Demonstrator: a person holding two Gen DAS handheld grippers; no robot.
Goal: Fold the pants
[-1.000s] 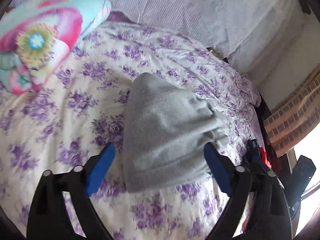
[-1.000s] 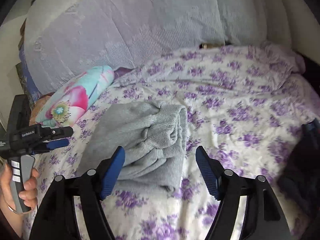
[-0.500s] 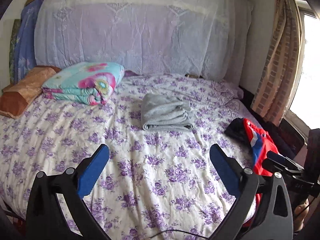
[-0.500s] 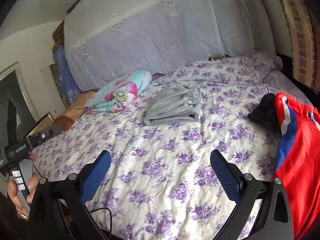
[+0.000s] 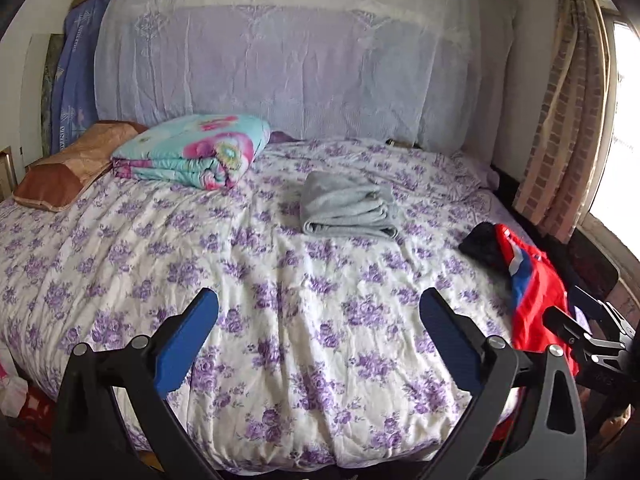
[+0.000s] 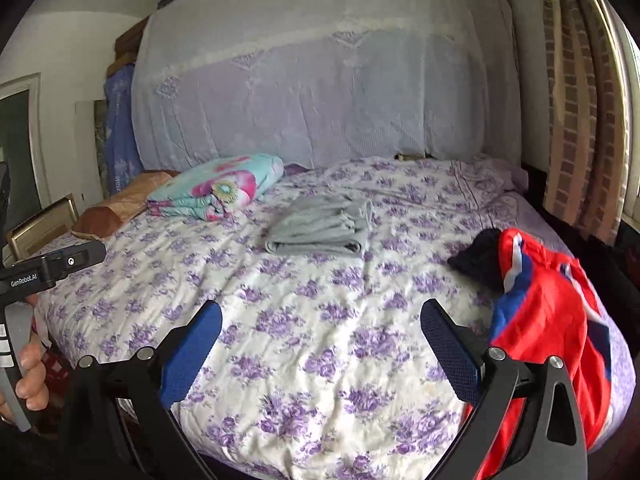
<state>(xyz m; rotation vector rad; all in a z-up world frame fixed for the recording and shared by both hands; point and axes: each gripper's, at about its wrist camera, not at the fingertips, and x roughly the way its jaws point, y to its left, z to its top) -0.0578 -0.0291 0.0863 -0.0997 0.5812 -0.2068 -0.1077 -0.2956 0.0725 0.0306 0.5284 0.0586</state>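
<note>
The grey pants lie folded in a compact stack on the far middle of the bed; they also show in the right wrist view. My left gripper is open and empty, held back near the foot of the bed, far from the pants. My right gripper is open and empty, also near the bed's front edge. The left gripper's handle and the hand holding it show at the left of the right wrist view.
The bed has a white sheet with purple flowers. A folded floral blanket and a brown pillow lie at the far left. A red and blue garment and a dark garment lie on the right edge. Curtains hang right.
Both grippers have pulled back from right over the folded grey pants to the foot of the bed. The pants stay folded where they were left.
</note>
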